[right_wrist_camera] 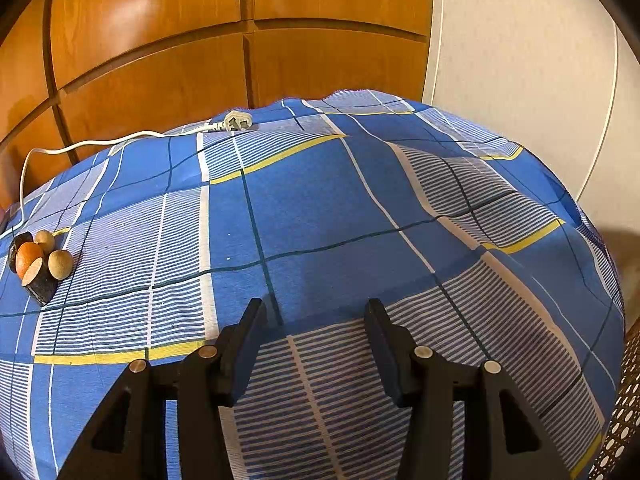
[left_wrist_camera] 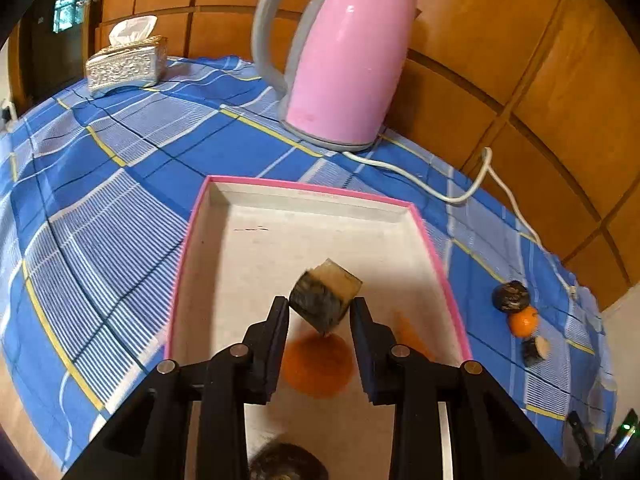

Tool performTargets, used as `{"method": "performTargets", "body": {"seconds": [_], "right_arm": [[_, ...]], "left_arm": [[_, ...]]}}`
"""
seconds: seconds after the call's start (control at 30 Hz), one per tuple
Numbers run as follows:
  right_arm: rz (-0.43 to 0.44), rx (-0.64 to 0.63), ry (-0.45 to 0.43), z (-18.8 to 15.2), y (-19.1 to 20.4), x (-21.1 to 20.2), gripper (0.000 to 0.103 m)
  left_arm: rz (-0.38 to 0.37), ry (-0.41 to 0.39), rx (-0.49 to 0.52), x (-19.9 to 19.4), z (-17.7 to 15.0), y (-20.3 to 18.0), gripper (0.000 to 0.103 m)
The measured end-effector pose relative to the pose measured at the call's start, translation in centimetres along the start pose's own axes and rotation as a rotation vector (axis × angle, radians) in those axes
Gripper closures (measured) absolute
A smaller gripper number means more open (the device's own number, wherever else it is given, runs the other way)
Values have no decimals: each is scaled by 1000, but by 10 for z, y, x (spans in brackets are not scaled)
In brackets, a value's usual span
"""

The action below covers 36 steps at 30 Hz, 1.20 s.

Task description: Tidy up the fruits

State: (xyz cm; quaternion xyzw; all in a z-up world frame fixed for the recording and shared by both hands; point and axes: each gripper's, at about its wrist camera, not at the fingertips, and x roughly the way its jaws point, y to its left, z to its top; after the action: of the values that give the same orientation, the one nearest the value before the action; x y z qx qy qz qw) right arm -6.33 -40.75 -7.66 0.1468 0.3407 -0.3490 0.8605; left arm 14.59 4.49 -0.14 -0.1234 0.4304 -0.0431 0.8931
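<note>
My left tool (left_wrist_camera: 320,310) clamps dark-skinned, pale-faced fruit chunk (left_wrist_camera: 325,300) above pink-rimmed white cardboard box (left_wrist_camera: 248,248); right tool (right_wrist_camera: 316,312) gapes, holding nothing.

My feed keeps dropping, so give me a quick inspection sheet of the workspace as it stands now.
Surface: blue checked tablecloth, rumpled.
Job's things: pink-rimmed box holds an orange fruit; dark cut piece above it; small fruit cluster out on the cloth.
Clutter: pink kettle, silver tissue box.
Grippers: left tongs shut on the cut piece over the box; right tongs open, nothing between them.
Cables: white cord trails to an unplugged plug.
Surroundings: wooden panelling, pale wall.
</note>
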Motion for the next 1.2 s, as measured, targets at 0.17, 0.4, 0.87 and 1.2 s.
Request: {"method": "performTargets", "body": {"seconds": [0.17,0.4,0.87,1.2], "right_arm": [[-6,-7,1,0,2,-1,51],[-7,-8,1,0,2,-1,51],[-6,-8,2,0,1,0,51],[-8,-9,2,0,2,0,51]], "left_arm": [[3,-12,-4,2,0,3,71],[31,-30,-8,-7,-11,2,71],[79,-127,-24,-62,-43,3,46],[146,-141,-84,-82,-72,22,29]]}}
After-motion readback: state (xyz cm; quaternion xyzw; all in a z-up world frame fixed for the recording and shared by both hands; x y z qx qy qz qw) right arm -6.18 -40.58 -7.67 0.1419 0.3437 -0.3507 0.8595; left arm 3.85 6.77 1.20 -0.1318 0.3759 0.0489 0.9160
